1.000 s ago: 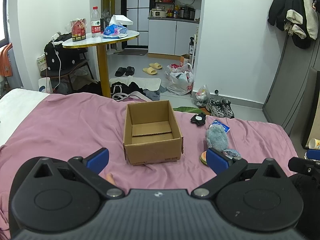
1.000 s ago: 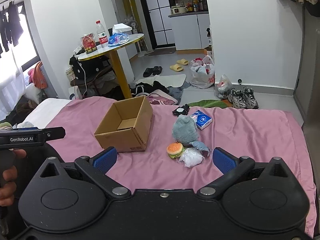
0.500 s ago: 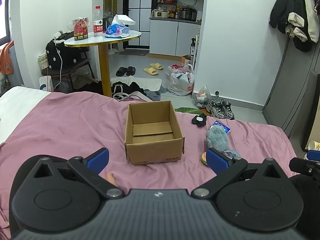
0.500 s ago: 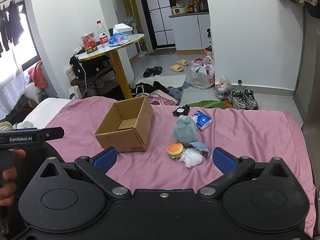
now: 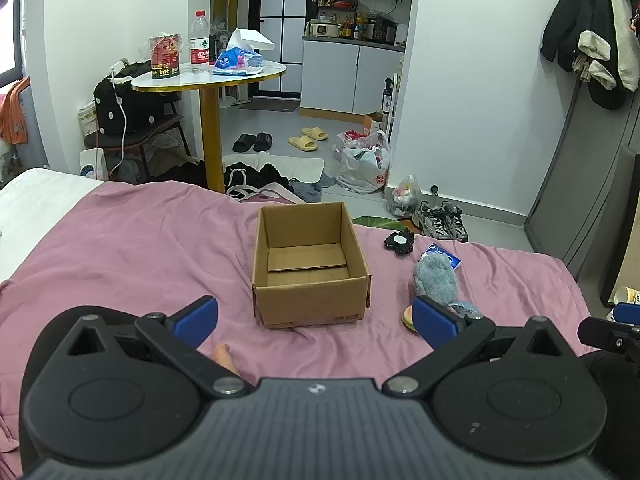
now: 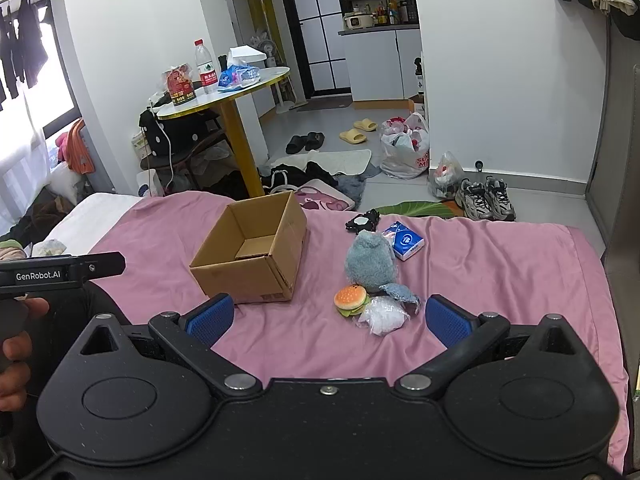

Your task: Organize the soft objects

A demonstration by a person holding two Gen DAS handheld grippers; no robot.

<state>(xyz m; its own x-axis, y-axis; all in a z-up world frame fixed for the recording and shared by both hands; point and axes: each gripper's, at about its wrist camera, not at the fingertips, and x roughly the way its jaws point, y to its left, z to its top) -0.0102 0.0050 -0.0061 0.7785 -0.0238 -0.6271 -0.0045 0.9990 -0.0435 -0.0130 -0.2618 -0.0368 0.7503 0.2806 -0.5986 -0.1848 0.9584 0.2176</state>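
Note:
An empty cardboard box (image 5: 310, 264) (image 6: 250, 252) stands open on the pink bed sheet (image 5: 120, 248) (image 6: 500, 272). To its right lie a grey-blue plush (image 6: 370, 262) (image 5: 436, 280), a burger toy (image 6: 351, 299), a white crinkled bag (image 6: 383, 314), a blue tissue pack (image 6: 405, 241) and a black-and-white item (image 6: 362, 221) (image 5: 400, 241). My left gripper (image 5: 316, 318) hangs open just short of the box. My right gripper (image 6: 328, 320) is open, short of the toys, holding nothing.
Beyond the bed's far edge are a round yellow-legged table (image 5: 210, 76) with a bottle, slippers (image 5: 304, 138), plastic bags (image 5: 362, 164) and sneakers (image 5: 442, 220) on the floor. A hand (image 6: 16, 344) holds the left gripper's handle at the left of the right wrist view.
The left wrist view has tilted up slightly, so the box sits a little lower in it. The right gripper and the toys have stayed put.

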